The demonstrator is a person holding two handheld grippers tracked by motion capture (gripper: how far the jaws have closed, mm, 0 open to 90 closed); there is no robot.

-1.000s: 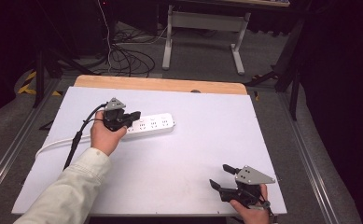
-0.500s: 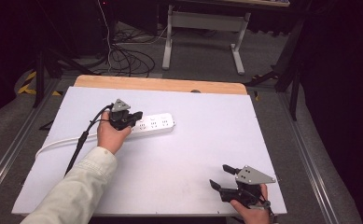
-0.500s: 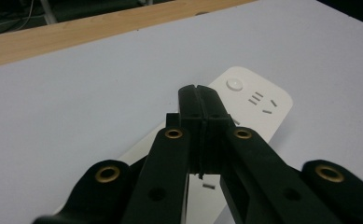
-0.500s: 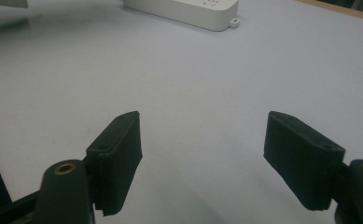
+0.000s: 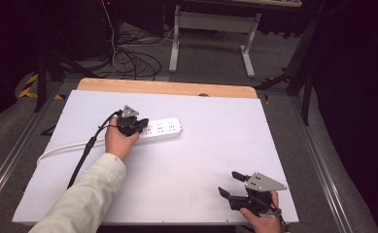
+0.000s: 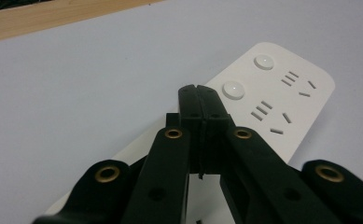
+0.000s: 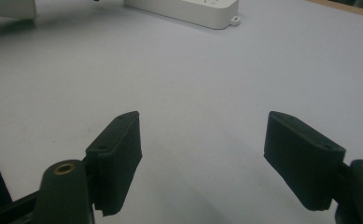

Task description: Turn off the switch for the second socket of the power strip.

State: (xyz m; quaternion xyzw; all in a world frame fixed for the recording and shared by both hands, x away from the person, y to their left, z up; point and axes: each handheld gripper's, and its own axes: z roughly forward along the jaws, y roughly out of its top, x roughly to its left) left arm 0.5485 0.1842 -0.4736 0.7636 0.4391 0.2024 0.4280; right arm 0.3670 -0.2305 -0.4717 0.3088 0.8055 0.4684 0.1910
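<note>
1. Since a second ago, our left gripper (image 5: 139,122) has edged along the power strip (image 5: 164,129), jaws pressed together over it.
2. Our right gripper (image 5: 234,186), jaws spread, waits near the table's (image 5: 215,145) front right corner.

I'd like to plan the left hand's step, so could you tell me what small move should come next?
Probably press the shut left tool down onto the nearest round button of the power strip: its closed tips hover right beside that button.
</note>
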